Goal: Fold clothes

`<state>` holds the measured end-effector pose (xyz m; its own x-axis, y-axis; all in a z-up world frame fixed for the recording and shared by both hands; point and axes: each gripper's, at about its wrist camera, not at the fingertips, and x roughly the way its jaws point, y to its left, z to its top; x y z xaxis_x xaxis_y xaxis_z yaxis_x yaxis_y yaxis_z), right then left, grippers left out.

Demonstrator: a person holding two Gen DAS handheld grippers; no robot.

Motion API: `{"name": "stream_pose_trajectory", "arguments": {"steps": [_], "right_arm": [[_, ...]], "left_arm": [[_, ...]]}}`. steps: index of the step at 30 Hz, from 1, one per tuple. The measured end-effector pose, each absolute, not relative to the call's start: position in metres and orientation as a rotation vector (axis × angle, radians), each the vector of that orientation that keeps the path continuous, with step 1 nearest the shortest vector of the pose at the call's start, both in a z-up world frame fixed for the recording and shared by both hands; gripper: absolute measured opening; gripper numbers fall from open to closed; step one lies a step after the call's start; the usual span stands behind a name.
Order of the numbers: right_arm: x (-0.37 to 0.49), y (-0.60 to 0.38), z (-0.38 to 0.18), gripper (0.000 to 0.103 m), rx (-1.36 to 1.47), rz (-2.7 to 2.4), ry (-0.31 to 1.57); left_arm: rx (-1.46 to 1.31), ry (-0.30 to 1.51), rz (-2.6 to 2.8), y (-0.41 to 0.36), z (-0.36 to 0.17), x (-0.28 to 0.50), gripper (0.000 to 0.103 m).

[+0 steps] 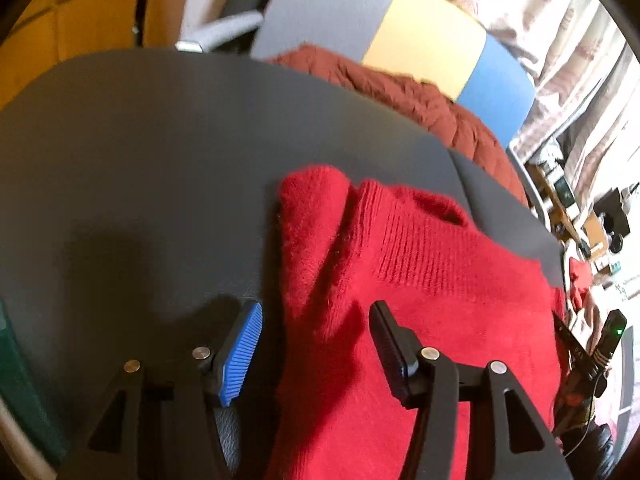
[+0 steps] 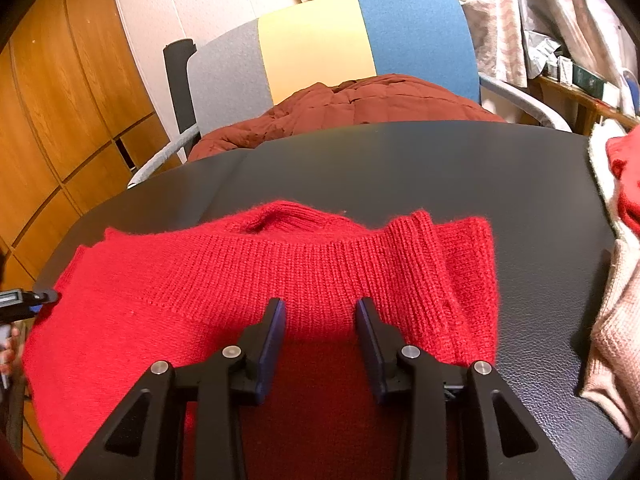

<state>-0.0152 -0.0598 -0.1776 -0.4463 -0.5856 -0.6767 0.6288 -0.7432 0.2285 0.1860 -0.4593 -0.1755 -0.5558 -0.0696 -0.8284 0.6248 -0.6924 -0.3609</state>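
1. red sweater (image 2: 248,280) is lying flat on the dark tabletop (image 2: 400,168), ribbed band running across the far side w/ the neckline dip showing just behind it. In the right wrist view one end is doubled over on the right side, so the knit is sitting in two layers there
2. left gripper (image 1: 316,344) is standing wide open, blue ribbed pad (image 1: 240,354) hanging over bare table and the black one over the knit, so it's straddling the sweater's left edge. Nothing pinched in it, pads aren't pressing on anything
3. right gripper (image 2: 320,332) is sitting partly open over the middle of the sweater, fingers apart w/ red knit showing in the gap. Tips look like they're right down at the fabric, but can't tell if they're actually touching it. No fold caught btwn the pads tho
4. behind the table a chair w/ grey/yellow/blue back (image 2: 320,44) is holding a rust-brown quilted jacket (image 2: 360,100)
5. far right edge of the table: pile of other clothes, a pale pink knit (image 2: 616,340) w/ another red piece (image 2: 624,168) on top, well apart from the sweater
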Motion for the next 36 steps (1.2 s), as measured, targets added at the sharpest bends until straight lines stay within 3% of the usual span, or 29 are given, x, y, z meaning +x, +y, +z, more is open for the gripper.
{"name": "stream_pose_trajectory", "arguments": {"steps": [4, 5, 6, 11, 13, 24, 28, 36], "right_arm": [[-0.018, -0.059, -0.178, 0.039, 1.000, -2.185, 0.059], [-0.019, -0.059, -0.178, 0.039, 1.001, -2.182, 0.056], [-0.019, -0.058, -0.178, 0.039, 1.002, -2.181, 0.054], [-0.019, -0.060, -0.177, 0.040, 1.009, -2.175, 0.055], [-0.021, -0.060, -0.175, 0.051, 1.016, -2.136, 0.047], [0.003, -0.041, -0.143, 0.044, 1.015, -1.917, 0.239], [0.014, -0.037, -0.161, 0.037, 1.043, -1.919, 0.395], [0.026, -0.025, -0.173, 0.038, 0.987, -1.995, 0.312]], "left_arm": [[1.193, 0.976, -2.280, -0.466, -0.184, 0.177, 0.054], [1.201, 0.984, -2.281, -0.466, -0.185, 0.176, 0.047], [1.209, 1.002, -2.294, -0.465, -0.187, 0.174, 0.021], [1.166, 0.999, -2.295, -0.461, -0.184, 0.173, 0.013], [1.140, 1.011, -2.278, -0.465, -0.182, 0.174, 0.012], [1.117, 0.894, -2.274, -0.499, -0.141, 0.163, 0.011], [1.060, 0.999, -2.365, -0.487, -0.116, 0.165, 0.011], [0.974, 1.237, -2.647, -0.405, -0.062, 0.136, 0.011]]}}
